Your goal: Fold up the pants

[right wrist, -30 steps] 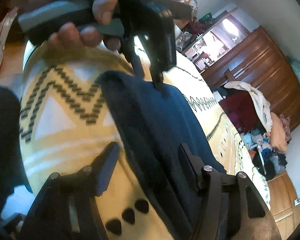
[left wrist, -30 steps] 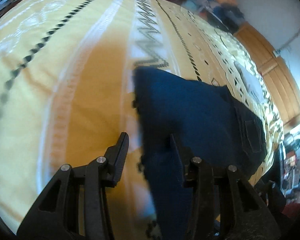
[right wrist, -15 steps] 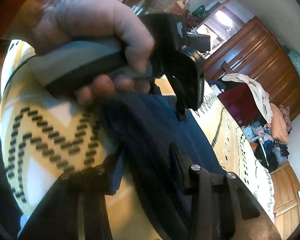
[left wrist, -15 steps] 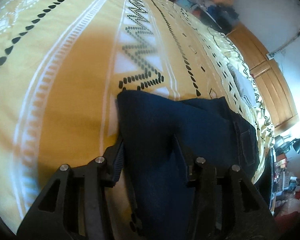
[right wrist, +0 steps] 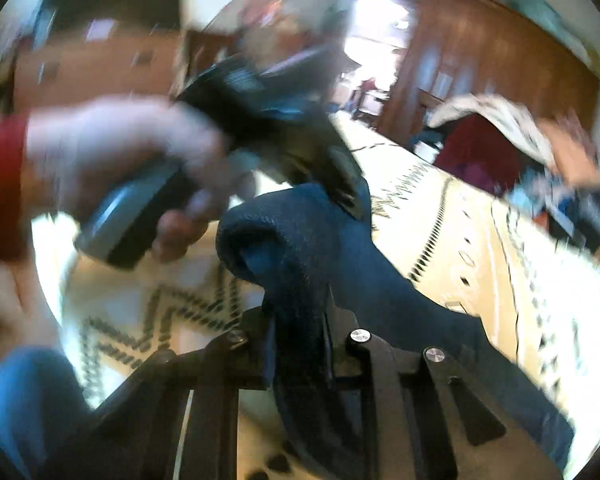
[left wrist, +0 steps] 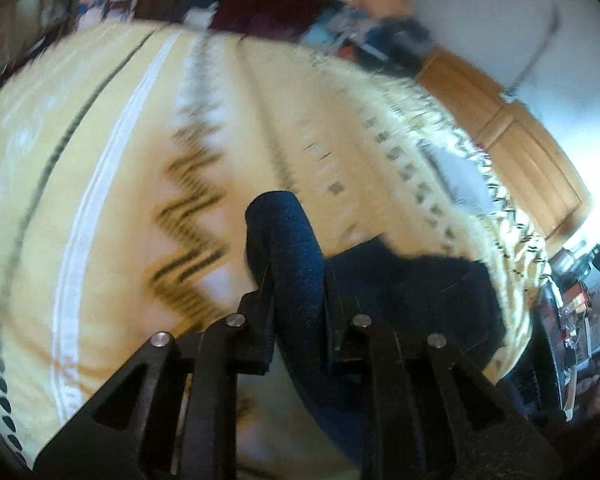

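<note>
Left gripper (left wrist: 300,300) and right gripper (right wrist: 298,320), jaws closing, pinch pants (left wrist: 292,248) above the bed (left wrist: 100,200); thick folds may slip free.

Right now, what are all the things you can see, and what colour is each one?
pants: one, dark blue, on the bed, an edge bunched up and pinched in both tongs
bedspread: one, yellow with white stripes and black zigzags, under the pants
wardrobe: one, dark brown wood, by the far wall
clothes pile: several, maroon, white and others, blurred, past the bed
left tongs: black, closing on the pants
right tongs: black, closing on the pants
left hand: one, red sleeve, holding the left tongs' grey handle
</note>
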